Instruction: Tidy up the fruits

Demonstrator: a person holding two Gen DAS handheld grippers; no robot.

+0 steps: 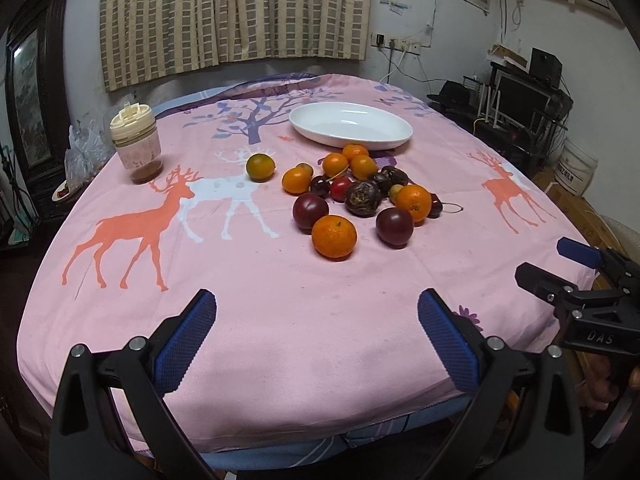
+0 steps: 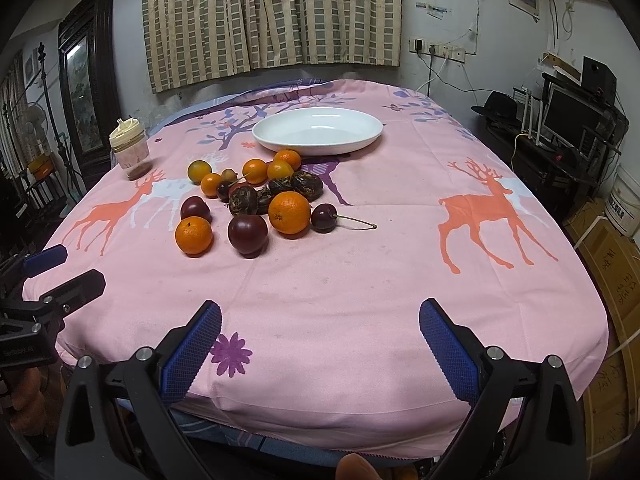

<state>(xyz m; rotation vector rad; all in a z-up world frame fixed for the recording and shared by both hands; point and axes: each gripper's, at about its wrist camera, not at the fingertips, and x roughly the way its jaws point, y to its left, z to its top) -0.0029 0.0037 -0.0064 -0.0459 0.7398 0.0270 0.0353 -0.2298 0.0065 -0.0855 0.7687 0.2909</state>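
A loose pile of fruit lies mid-table: several oranges, the nearest one (image 1: 334, 237) (image 2: 193, 235) in front, dark plums (image 1: 394, 226) (image 2: 247, 233), wrinkled dark passion fruits (image 1: 363, 199) (image 2: 243, 199) and a stemmed cherry (image 2: 324, 218). A greenish orange (image 1: 260, 167) (image 2: 199, 171) sits apart at the left. An empty white oval dish (image 1: 384, 136) (image 2: 276, 142) stands behind the pile. My left gripper (image 1: 316, 340) is open and empty over the near table edge. My right gripper (image 2: 320, 340) is open and empty, also near the front edge, to the right of the left one.
A pink deer-print cloth (image 1: 280, 320) (image 2: 360, 280) covers the table. A lidded jar (image 1: 136, 142) (image 2: 131, 147) stands at the far left. Cardboard boxes (image 2: 612, 280) and a shelf with electronics (image 2: 568, 136) stand right of the table.
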